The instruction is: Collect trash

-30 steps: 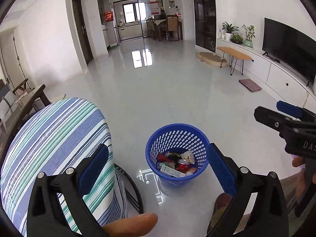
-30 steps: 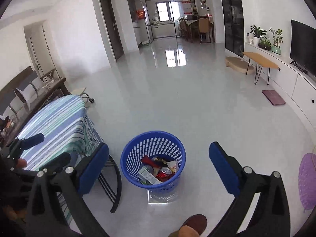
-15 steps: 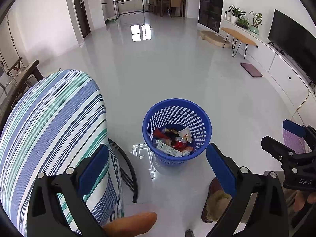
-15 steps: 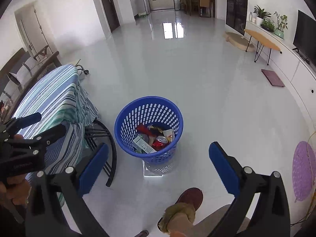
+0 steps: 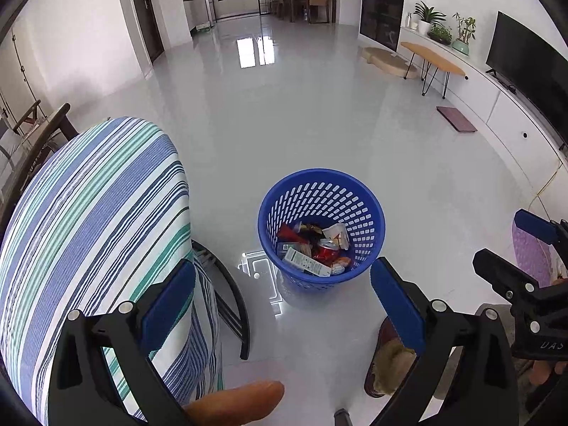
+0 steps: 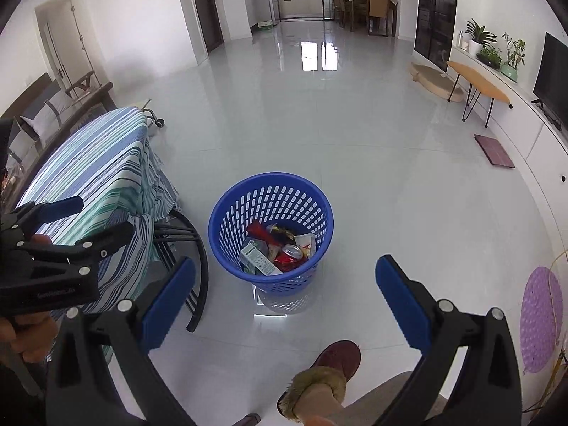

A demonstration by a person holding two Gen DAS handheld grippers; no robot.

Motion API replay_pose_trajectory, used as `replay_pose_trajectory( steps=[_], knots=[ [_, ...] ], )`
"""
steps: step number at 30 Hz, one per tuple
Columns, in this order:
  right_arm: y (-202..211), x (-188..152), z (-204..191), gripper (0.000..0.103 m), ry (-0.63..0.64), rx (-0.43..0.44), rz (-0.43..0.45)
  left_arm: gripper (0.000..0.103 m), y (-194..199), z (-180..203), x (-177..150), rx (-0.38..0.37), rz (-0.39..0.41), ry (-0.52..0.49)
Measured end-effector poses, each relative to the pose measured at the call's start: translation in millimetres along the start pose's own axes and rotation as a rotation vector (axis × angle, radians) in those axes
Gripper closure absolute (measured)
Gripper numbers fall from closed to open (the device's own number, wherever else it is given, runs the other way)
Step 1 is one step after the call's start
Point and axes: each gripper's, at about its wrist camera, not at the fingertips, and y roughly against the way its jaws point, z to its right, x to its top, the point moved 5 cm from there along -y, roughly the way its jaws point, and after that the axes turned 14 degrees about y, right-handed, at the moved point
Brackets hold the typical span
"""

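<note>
A blue perforated trash basket (image 5: 369,209) stands on the pale tiled floor, also in the right wrist view (image 6: 220,220). It holds trash: a white-green carton (image 5: 305,262), a red can (image 5: 328,246) and wrappers (image 6: 277,234). My left gripper (image 5: 282,294) is open and empty, held above the floor just short of the basket. My right gripper (image 6: 285,294) is open and empty, also above and short of the basket. Each gripper shows at the edge of the other's view.
A table with a striped blue-green cloth (image 5: 88,220) and black curved legs (image 6: 198,284) stands left of the basket. A slippered foot (image 6: 319,376) is below the grippers. A purple mat (image 6: 541,319) lies at right. A TV cabinet (image 5: 511,117) lines the right wall.
Both grippers have risen and pulled back, tilting down at the basket, which now sits lower and nearer the middle of both views. Both stay open and empty.
</note>
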Motion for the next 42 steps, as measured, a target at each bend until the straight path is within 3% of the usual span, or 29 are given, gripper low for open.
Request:
replay_pose_trajectory(
  steps=[42],
  knots=[
    [-0.8,3.1,1.8,0.005,0.011,0.000,0.001,0.005,-5.3,2.6,-10.8,-0.005,-0.012,-0.015]
  ],
)
